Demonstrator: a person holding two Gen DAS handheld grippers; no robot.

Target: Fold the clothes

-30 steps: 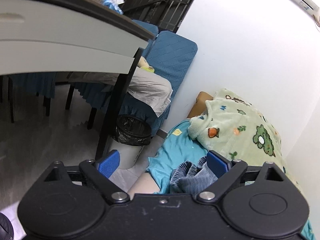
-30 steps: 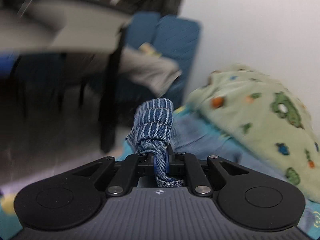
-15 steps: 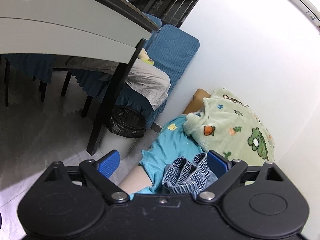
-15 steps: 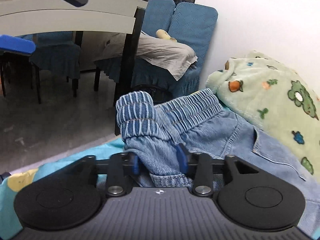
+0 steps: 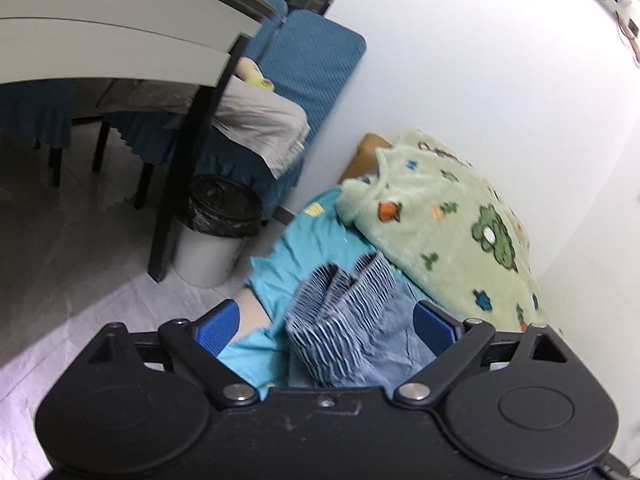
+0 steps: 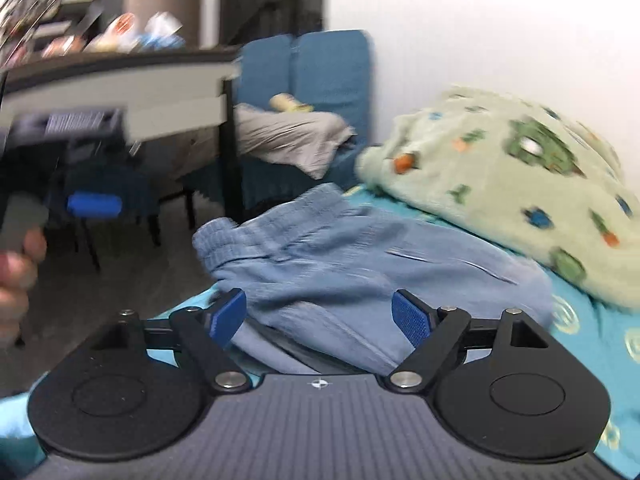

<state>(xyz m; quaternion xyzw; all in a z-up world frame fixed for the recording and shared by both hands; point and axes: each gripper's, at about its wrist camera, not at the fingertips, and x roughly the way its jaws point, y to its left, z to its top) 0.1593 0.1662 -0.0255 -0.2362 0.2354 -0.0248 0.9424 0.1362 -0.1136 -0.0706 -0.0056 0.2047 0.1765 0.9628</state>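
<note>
Blue denim trousers (image 6: 360,256) with a ribbed elastic waistband (image 5: 340,312) lie loosely folded on a turquoise sheet (image 5: 304,248). In the right wrist view my right gripper (image 6: 319,316) hovers just short of them. Its jaws are opening wide and the pads press on nothing. The denim shows through the gap. My left gripper (image 5: 326,326) is open above the waistband end, its blue pads (image 5: 218,326) well apart from the cloth. At the left of the right wrist view a hand (image 6: 16,268) holds the left gripper, with one blue pad (image 6: 94,206) showing.
A green fleece blanket (image 5: 452,216) with cartoon prints is bunched against the white wall, right of the trousers. Left of the bed stand a table (image 5: 100,40) with a black leg (image 5: 188,160), a lined bin (image 5: 216,236) and blue chairs (image 5: 316,60) with a grey cloth (image 5: 256,128).
My right gripper has let go of the rolled denim waistband, spread its jaws and drawn back. The trousers now lie spread on the sheet. My left gripper has edged closer over the waistband.
</note>
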